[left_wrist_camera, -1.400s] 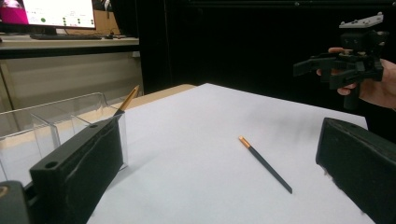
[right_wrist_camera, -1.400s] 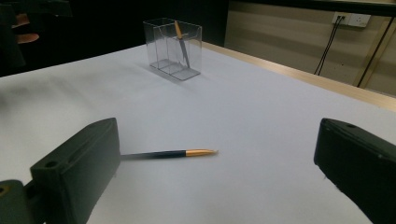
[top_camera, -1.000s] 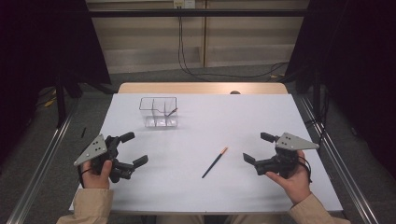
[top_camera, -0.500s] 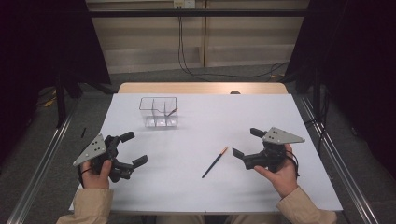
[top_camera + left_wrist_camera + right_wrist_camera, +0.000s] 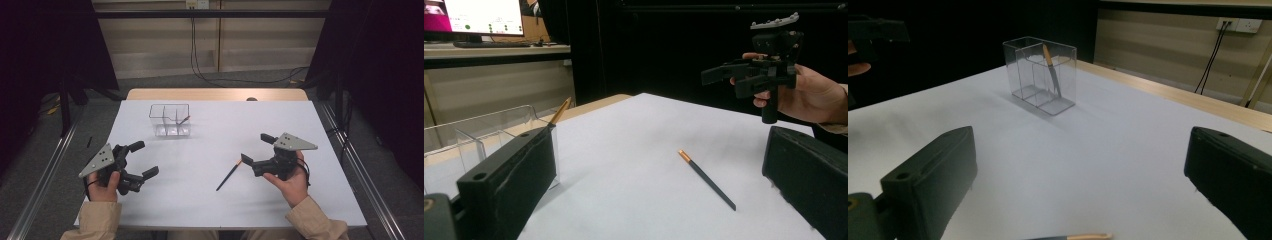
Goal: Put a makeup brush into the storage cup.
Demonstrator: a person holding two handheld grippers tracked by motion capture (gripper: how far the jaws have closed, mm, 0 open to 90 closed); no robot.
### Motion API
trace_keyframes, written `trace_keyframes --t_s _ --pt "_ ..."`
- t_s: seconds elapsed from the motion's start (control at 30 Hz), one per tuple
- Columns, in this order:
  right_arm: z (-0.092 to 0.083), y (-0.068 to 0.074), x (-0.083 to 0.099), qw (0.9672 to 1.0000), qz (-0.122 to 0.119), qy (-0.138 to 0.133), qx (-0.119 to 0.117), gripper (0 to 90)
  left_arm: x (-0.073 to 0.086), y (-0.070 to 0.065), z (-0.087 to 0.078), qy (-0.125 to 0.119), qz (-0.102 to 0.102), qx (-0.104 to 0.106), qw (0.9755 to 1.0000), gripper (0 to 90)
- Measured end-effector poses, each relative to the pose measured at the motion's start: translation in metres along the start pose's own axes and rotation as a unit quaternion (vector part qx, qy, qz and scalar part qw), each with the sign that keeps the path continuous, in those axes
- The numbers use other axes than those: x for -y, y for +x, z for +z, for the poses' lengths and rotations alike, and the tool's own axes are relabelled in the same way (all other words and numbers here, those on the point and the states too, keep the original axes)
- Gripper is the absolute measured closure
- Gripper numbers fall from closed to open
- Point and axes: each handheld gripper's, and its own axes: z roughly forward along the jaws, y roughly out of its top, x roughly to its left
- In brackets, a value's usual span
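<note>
A slim dark pencil with an orange end [image 5: 229,175] lies flat on the white worktop [image 5: 210,210], a little right of the middle and nearer the front edge than the back. Its orange end points toward the right edge and slightly toward the back, and its dark tip points toward the front.

The right claw [image 5: 255,150] is held just above the worktop beside the pencil's orange end, its two black jaws spread wide with nothing between them. Its lower jaw tip sits very close to the orange end, though touch cannot be told from the high view. In the right gripper view the orange end [image 5: 1088,236] shows at the bottom edge, between the two open jaws and low in front of them.

The left claw [image 5: 142,159] rests near the front left corner of the worktop, well apart from the pencil, its jaws also spread and empty. From the left gripper view the pencil [image 5: 706,179] lies between the two jaws farther off, with the right claw [image 5: 724,80] raised beyond it.

A clear plastic box with inner dividers [image 5: 170,120] stands upright toward the back left of the worktop. A second orange-ended pencil [image 5: 183,120] leans tilted inside its right-hand compartment.
</note>
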Motion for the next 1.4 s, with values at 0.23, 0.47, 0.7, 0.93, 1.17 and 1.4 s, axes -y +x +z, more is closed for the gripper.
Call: trace_keyframes --t_s 0.23,0.47,0.7,0.93,1.17,1.4 --pt "0.007 0.002 -0.005 1.0000 0.002 -0.006 0.001 0.2 0.000 0.000 0.000 0.001 0.002 0.000 1.0000 0.6" --pt "0.017 0.004 -0.004 1.0000 0.006 0.003 0.003 0.3 0.000 0.001 0.001 0.003 0.000 0.008 1.0000 0.7" --pt "0.030 0.008 -0.009 1.0000 0.005 0.007 0.001 0.2 0.000 0.001 0.001 0.002 -0.001 0.001 1.0000 0.8" --pt "0.043 0.013 -0.018 0.9999 -0.002 0.013 0.000 0.3 0.001 0.002 0.000 0.005 0.000 0.001 1.0000 0.8" --pt "0.057 0.017 -0.021 0.9995 0.002 0.032 0.003 0.3 0.001 0.001 0.002 0.004 -0.001 0.004 1.0000 0.8" --pt "0.066 0.019 -0.024 0.9993 0.004 0.038 0.001 0.3 0.001 0.002 0.001 0.002 0.001 0.003 1.0000 0.9"
